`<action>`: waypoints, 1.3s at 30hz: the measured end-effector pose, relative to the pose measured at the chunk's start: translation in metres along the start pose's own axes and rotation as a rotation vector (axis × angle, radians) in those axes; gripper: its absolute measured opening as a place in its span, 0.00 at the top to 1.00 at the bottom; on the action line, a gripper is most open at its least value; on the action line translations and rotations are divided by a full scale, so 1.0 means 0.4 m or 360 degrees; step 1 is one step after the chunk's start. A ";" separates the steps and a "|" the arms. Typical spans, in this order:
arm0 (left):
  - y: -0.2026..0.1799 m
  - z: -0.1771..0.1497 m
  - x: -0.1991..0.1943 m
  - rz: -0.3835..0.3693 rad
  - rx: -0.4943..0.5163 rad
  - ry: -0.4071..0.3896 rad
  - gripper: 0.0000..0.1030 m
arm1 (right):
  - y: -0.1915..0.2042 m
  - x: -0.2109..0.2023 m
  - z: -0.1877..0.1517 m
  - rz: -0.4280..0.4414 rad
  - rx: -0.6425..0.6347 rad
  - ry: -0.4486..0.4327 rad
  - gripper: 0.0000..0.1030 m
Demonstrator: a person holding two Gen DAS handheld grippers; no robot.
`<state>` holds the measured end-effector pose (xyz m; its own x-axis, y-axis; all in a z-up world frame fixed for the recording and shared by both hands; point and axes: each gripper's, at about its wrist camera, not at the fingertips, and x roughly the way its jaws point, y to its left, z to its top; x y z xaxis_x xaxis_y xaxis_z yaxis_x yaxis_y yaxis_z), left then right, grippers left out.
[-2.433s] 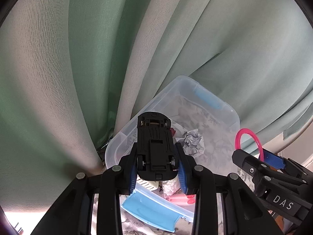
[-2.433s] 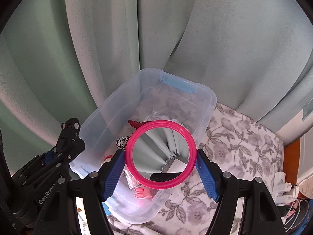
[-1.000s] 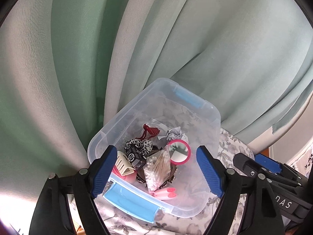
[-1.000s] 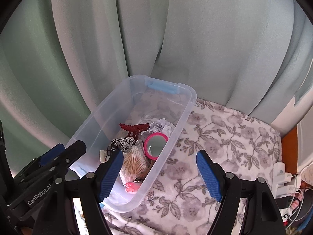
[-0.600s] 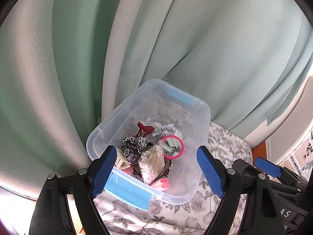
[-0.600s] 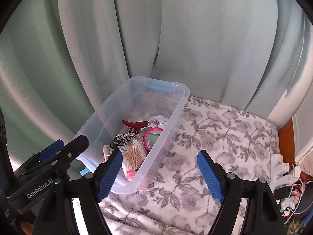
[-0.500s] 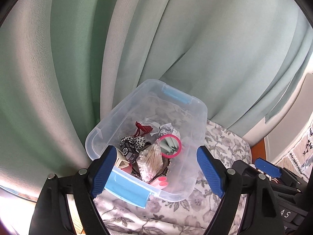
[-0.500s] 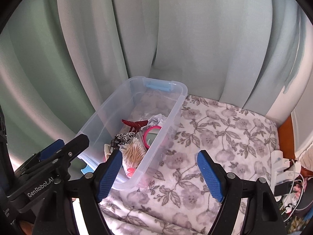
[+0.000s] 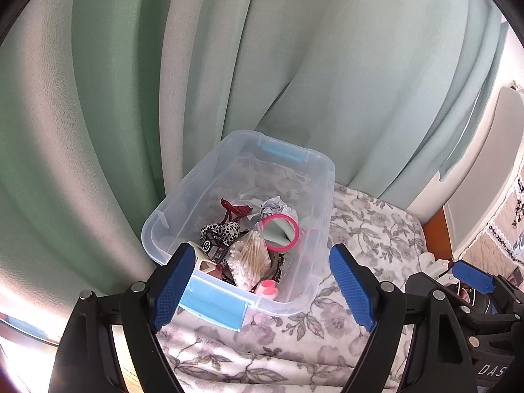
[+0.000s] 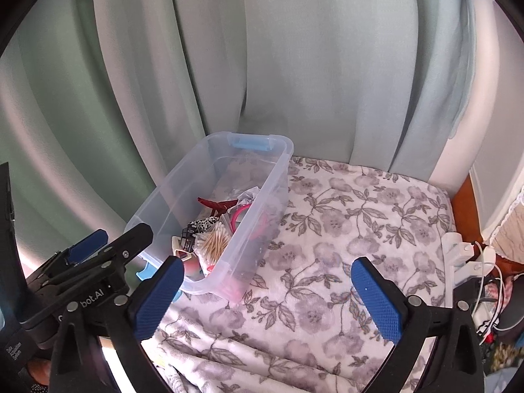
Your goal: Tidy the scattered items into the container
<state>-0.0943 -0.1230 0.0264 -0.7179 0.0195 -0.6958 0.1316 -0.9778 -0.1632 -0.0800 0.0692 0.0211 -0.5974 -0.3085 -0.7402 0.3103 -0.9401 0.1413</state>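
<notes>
Above the clear bin (image 9: 322, 167), both grippers (image 9: 258, 290) (image 10: 273, 298) gape wide, empty; its heaped near end could spill if bumped.

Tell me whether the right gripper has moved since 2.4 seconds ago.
Yes. The right gripper has pulled back and rightward from the clear bin, now open over the floral cloth.

Soft, bright daylight filtering through the curtain (image 9: 294, 82), blown-out glare at lower left of both views, faint shadows in the folds, strong fisheye bending with black vignetted corners, near fingers (image 10: 157, 298) slightly soft, centre sharp.
</notes>
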 end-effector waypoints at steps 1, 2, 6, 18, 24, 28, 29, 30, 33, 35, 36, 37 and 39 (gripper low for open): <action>-0.003 -0.003 0.000 -0.0005 0.0010 0.0003 0.18 | -0.002 -0.004 -0.004 -0.0003 0.0003 -0.0005 0.00; -0.007 -0.006 -0.001 -0.0006 0.0018 0.0009 0.18 | -0.005 -0.007 -0.007 -0.0006 0.0009 -0.0008 0.00; -0.026 -0.016 -0.003 0.0003 0.0054 0.0024 0.18 | -0.016 -0.025 -0.022 -0.0012 0.0031 -0.0026 0.00; -0.110 -0.039 -0.026 0.0066 0.0217 0.0036 0.18 | -0.088 -0.054 -0.066 -0.0033 0.0154 -0.0041 0.00; -0.146 -0.050 -0.023 0.0084 0.0282 0.0065 0.18 | -0.128 -0.057 -0.088 -0.0062 0.0224 -0.0024 0.00; -0.164 -0.057 -0.019 0.0081 0.0318 0.0088 0.18 | -0.146 -0.060 -0.100 -0.0069 0.0267 -0.0014 0.00; -0.168 -0.059 -0.019 0.0089 0.0329 0.0095 0.18 | -0.148 -0.060 -0.103 -0.0071 0.0273 -0.0008 0.00; -0.171 -0.060 -0.018 0.0101 0.0342 0.0099 0.18 | -0.149 -0.060 -0.105 -0.0075 0.0279 -0.0002 0.00; -0.178 -0.062 -0.017 0.0125 0.0370 0.0102 0.18 | -0.149 -0.061 -0.113 -0.0079 0.0284 0.0011 0.00; -0.180 -0.062 -0.015 0.0116 0.0371 0.0111 0.18 | -0.151 -0.061 -0.118 -0.0081 0.0290 0.0020 0.00; -0.179 -0.063 -0.013 0.0107 0.0368 0.0120 0.18 | -0.152 -0.062 -0.119 -0.0079 0.0293 0.0022 0.00; -0.179 -0.063 -0.012 0.0100 0.0366 0.0130 0.18 | -0.151 -0.062 -0.119 -0.0079 0.0293 0.0025 0.00; -0.182 -0.065 -0.011 0.0096 0.0371 0.0135 0.18 | -0.148 -0.064 -0.120 -0.0085 0.0289 0.0030 0.00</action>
<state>-0.0830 -0.0466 0.0231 -0.6524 -0.0323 -0.7572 0.0039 -0.9992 0.0393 -0.0476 0.1396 -0.0001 -0.5950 -0.2561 -0.7618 0.1388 -0.9664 0.2165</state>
